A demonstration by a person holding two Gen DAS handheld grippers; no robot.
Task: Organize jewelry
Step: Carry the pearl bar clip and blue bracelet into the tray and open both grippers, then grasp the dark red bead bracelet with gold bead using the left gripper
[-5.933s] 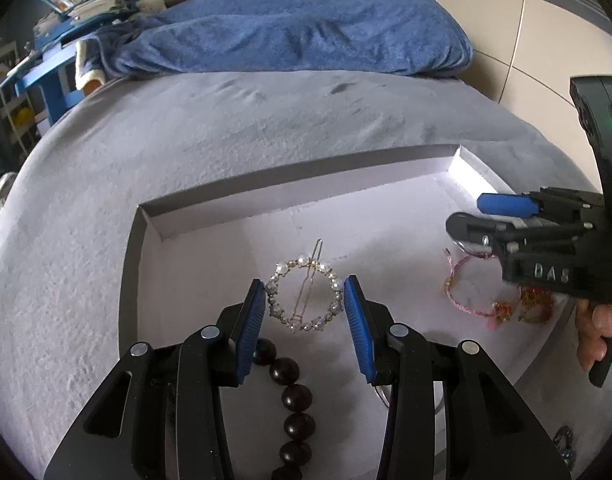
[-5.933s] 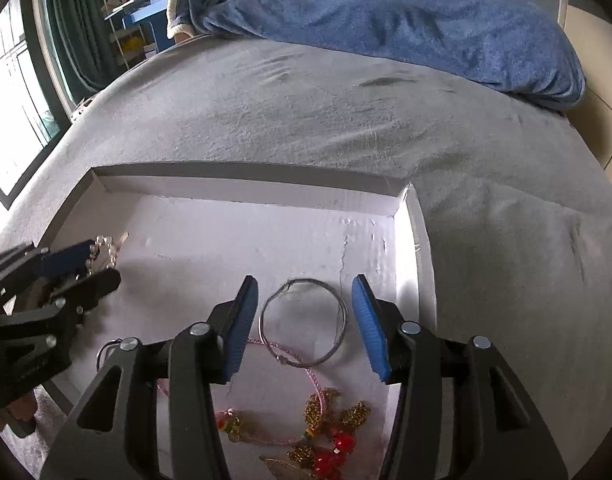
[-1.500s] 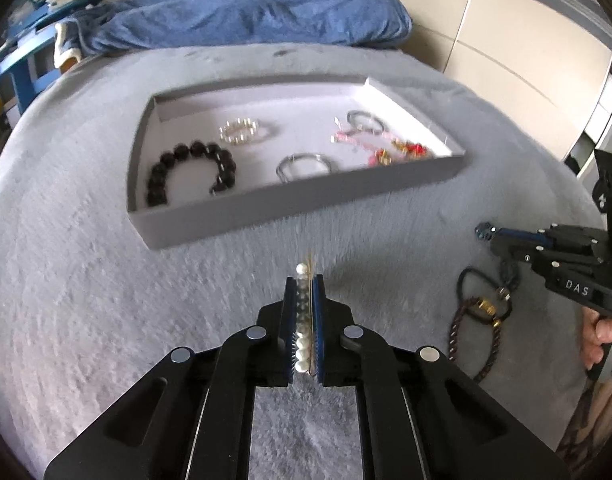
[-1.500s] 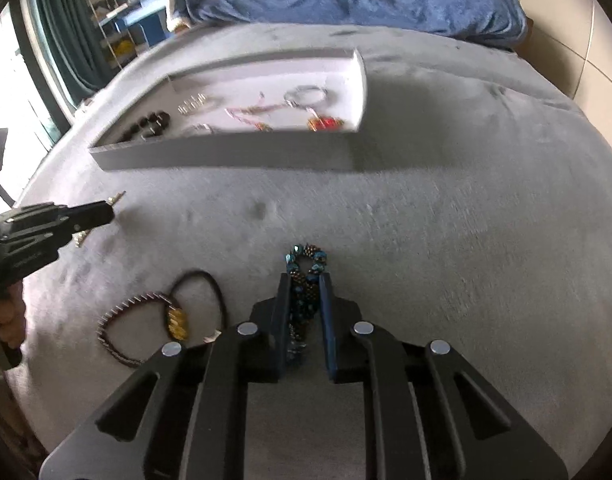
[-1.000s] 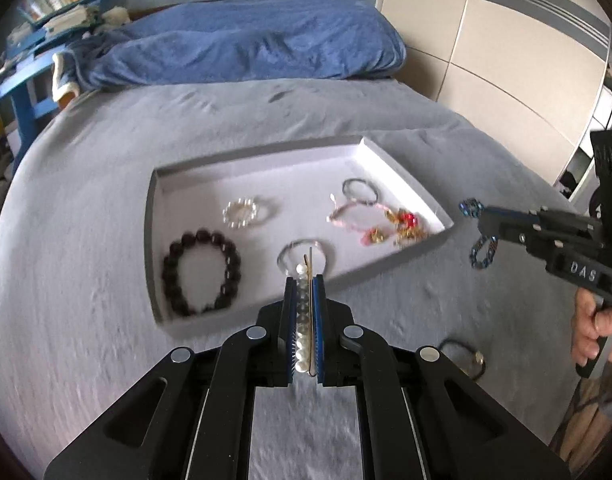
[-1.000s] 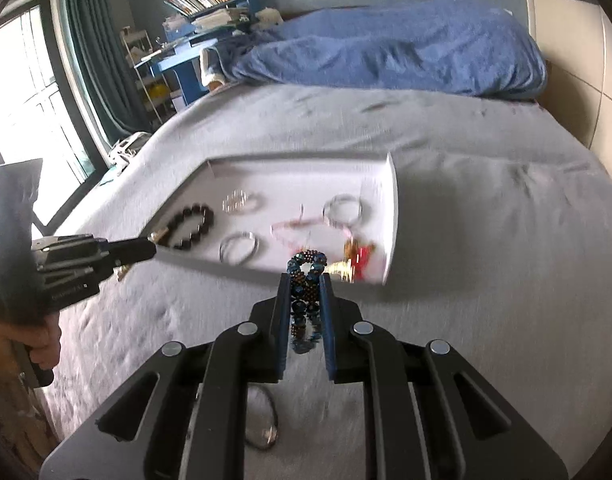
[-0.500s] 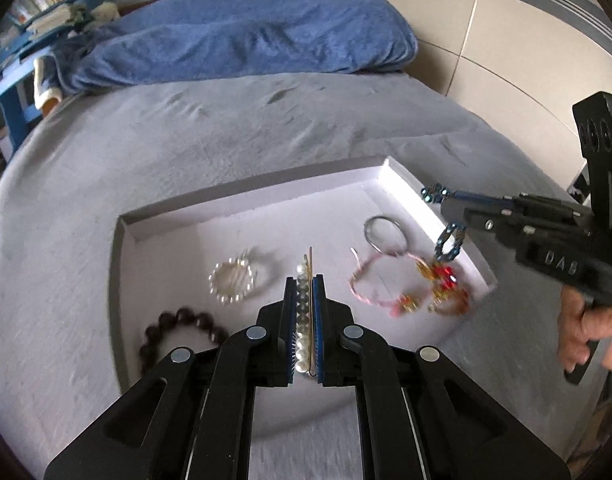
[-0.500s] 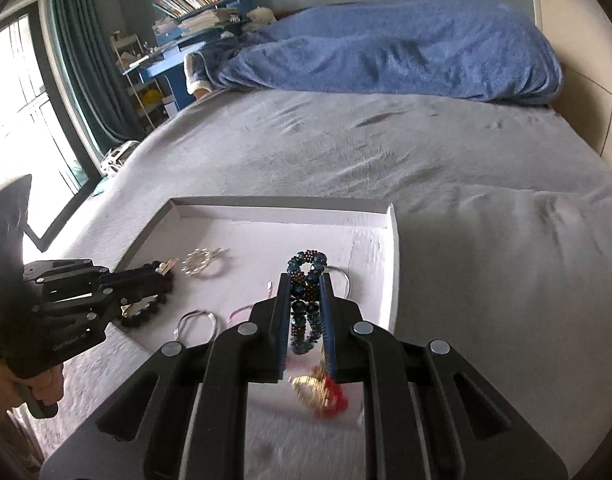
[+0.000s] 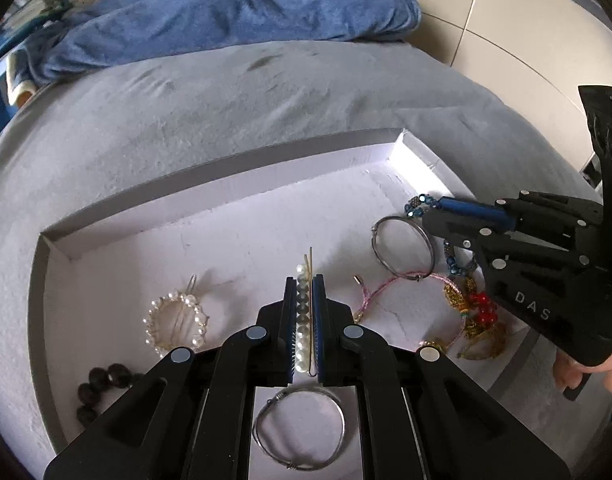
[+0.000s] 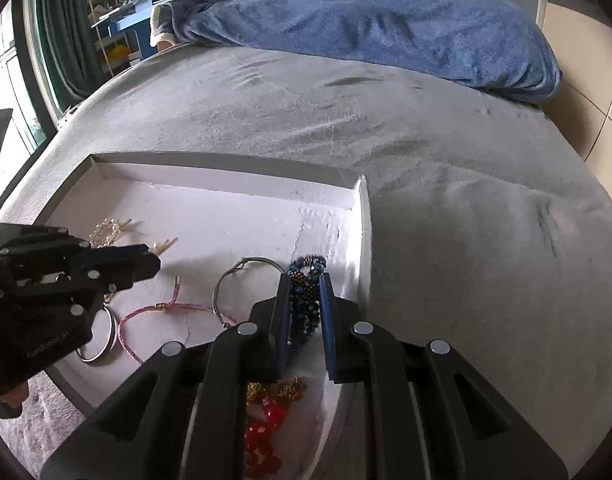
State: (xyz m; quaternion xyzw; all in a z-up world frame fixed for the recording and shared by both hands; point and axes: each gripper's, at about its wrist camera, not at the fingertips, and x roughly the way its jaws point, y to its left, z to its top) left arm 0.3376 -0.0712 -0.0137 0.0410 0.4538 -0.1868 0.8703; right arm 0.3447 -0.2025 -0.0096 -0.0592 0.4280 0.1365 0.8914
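Note:
A shallow grey tray (image 9: 233, 162) with a white floor lies on the grey bed. My left gripper (image 9: 304, 284) is shut on a pearl hair pin (image 9: 302, 320) and holds it over the tray's middle. My right gripper (image 10: 303, 280) is shut on a blue beaded bracelet (image 10: 304, 296) over the tray's right end, close to the side wall (image 10: 356, 240); it shows in the left wrist view (image 9: 430, 210) too. In the tray lie a pearl ring clip (image 9: 175, 320), a black bead bracelet (image 9: 99, 388), two wire bangles (image 9: 402, 248) (image 9: 299, 430), a pink cord bracelet (image 9: 386, 290) and a gold and red ornament (image 9: 476, 316).
A blue blanket (image 9: 233, 12) is heaped at the far end of the bed (image 10: 466, 200). Beige wall panels (image 9: 526, 32) stand to the right. A blue desk with books (image 10: 145, 0) and a window (image 10: 1, 80) are at the far left.
Both grippers have moved forward and down over the tray with their jewelry still held. The right gripper now hangs over the tray's right end.

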